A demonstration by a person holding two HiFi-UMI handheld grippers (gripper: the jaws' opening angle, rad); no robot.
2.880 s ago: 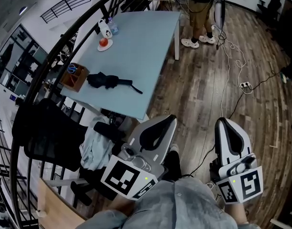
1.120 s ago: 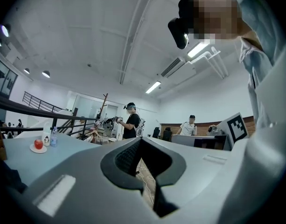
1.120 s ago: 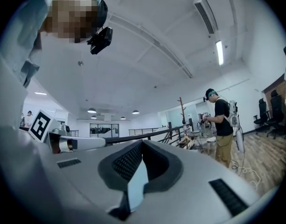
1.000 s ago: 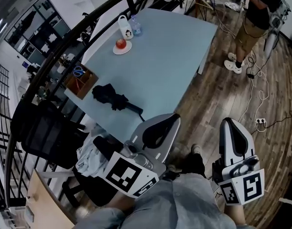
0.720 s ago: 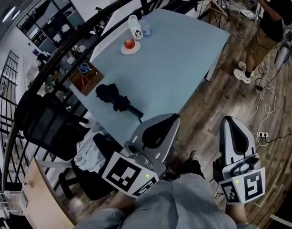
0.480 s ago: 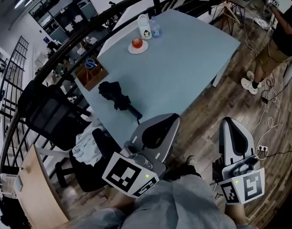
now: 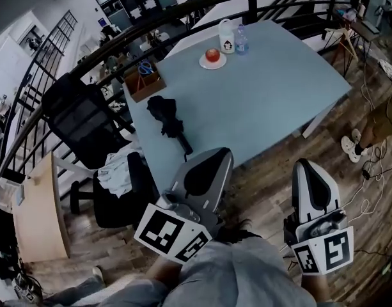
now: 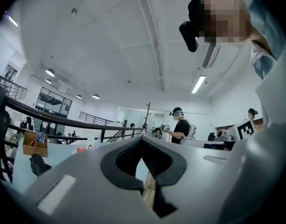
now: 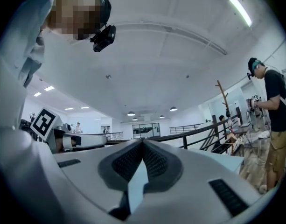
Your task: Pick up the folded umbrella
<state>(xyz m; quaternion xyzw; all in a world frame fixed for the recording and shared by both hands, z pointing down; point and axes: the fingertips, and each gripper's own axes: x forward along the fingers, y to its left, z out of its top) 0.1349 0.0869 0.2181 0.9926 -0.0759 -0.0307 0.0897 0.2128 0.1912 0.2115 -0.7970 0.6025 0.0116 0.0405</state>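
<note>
Nothing is done yet: the folded umbrella point(image 7: 169, 122) lies on the tabletop point(image 7: 266, 88), well ahead of my left gripper point(image 7: 213, 152) and right gripper point(image 7: 305, 163), both closed and empty.

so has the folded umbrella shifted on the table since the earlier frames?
No. The folded umbrella lies beside the wooden box near the table edge, just as before; only the head view has swung round.

view: swung left | table point(image 7: 266, 88): now centred | umbrella point(image 7: 169, 121): nearer left tool point(image 7: 211, 158)
</note>
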